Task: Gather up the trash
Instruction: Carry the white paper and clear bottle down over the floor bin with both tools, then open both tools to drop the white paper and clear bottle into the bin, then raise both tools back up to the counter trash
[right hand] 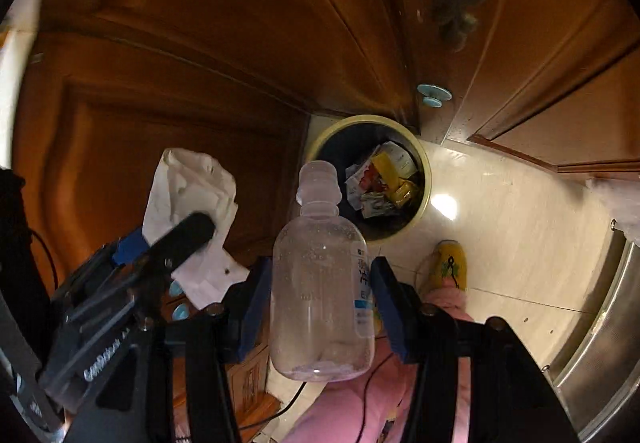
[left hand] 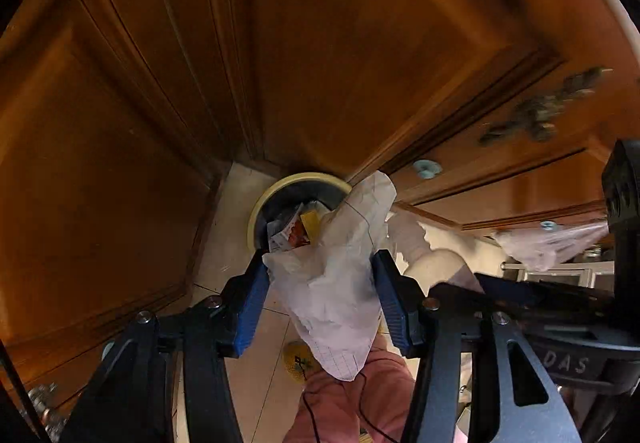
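My left gripper is shut on a crumpled white paper and holds it above a round cream-rimmed trash bin on the floor. The bin holds several wrappers. My right gripper is shut on a clear plastic bottle with a blue-and-white label, cap pointing toward the same bin, which lies ahead and a little to the right. The left gripper with its paper shows at the left of the right wrist view.
Brown wooden cabinet doors with a dark metal handle surround the bin. The floor is pale tile. A yellow slipper and a pink trouser leg are below the grippers. A steel edge is at right.
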Action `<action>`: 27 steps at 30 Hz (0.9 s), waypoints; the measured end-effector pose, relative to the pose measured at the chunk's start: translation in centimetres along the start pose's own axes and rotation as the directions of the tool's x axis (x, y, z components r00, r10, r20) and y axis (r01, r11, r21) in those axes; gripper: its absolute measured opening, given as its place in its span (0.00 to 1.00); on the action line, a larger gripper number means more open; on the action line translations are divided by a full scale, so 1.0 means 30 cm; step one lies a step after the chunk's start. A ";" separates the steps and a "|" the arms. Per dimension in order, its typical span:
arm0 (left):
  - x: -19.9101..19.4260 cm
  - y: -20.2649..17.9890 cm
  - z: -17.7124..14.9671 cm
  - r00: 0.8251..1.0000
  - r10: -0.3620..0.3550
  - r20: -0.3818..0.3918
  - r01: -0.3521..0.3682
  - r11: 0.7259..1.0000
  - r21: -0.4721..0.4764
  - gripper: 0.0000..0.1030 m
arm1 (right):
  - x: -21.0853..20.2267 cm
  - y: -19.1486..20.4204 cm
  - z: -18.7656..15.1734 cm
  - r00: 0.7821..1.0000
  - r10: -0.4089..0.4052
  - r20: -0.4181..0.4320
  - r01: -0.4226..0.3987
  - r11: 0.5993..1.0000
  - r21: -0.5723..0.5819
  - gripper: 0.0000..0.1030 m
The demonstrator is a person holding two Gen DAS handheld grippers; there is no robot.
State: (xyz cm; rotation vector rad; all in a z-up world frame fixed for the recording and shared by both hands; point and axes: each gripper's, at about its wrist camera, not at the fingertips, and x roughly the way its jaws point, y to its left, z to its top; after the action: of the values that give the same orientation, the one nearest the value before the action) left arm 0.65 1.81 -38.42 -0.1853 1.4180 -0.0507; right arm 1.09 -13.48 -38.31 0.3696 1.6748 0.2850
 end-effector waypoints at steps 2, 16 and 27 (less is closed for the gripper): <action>0.056 0.020 0.008 1.000 -0.009 -0.017 0.008 1.000 -0.008 0.55 | 0.049 -0.017 0.037 1.000 -0.025 0.008 0.025 1.000 0.006 0.51; 0.067 0.067 0.040 0.999 0.045 -0.027 -0.048 0.995 -0.090 0.67 | 0.048 -0.033 0.111 0.999 -0.054 0.003 0.055 0.998 -0.029 0.51; -0.162 0.046 0.050 0.997 0.060 0.045 -0.055 0.993 -0.101 0.67 | -0.107 0.025 0.073 0.998 -0.051 0.025 0.053 0.996 -0.072 0.51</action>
State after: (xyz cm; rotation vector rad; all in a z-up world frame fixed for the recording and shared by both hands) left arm 1.27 4.04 -33.66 -0.2265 1.3786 0.0712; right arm 3.68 -14.12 -35.39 0.2743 1.6438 0.3007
